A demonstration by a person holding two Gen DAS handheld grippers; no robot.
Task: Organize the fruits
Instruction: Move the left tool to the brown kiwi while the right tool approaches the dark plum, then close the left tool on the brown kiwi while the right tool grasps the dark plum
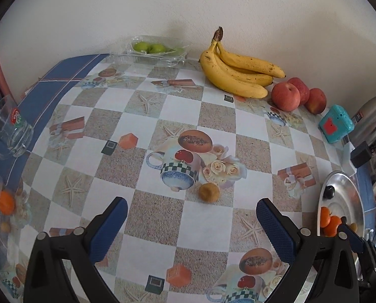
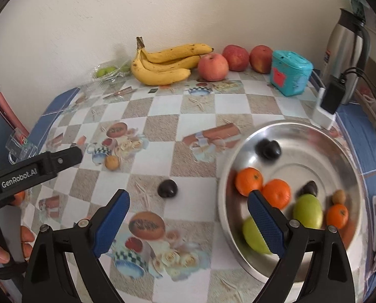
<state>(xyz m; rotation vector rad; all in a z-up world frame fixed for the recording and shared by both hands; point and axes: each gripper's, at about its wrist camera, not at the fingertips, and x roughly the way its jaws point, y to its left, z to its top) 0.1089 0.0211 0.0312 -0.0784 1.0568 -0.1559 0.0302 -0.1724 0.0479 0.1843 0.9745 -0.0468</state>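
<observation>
**Both pairs of fingers spread wide, gripping nothing**

Fingers point(image 1: 109, 229) of the left gripper point(image 1: 191, 223) parted and empty, aimed at a small brown fruit point(image 1: 208, 192) lying just ahead on the patterned tablecloth point(image 1: 208, 224). Right gripper point(image 2: 188, 218) likewise gaping and bare, hanging over the cloth beside the metal bowl point(image 2: 321, 139).

Brown fruit: probably light, firm, round, so apt to roll; best pinched across its widest middle, gently. Dark fruit point(image 2: 167, 188): smooth-looking, likely slippery and softer, same grip at the equator, light squeeze.

Seen only from the right wrist: the dark fruit loose on the cloth, plus the bowl's full load of oranges point(image 2: 249, 181), green fruit point(image 2: 307, 210) and small dark pieces. Seen better from the left wrist: green fruit in a clear tray point(image 1: 152, 50) at the wall, a glass mug point(image 1: 10, 136) at the table edge. Common to both: bananas point(image 1: 236, 75) and apples point(image 1: 286, 96) against the wall.
</observation>
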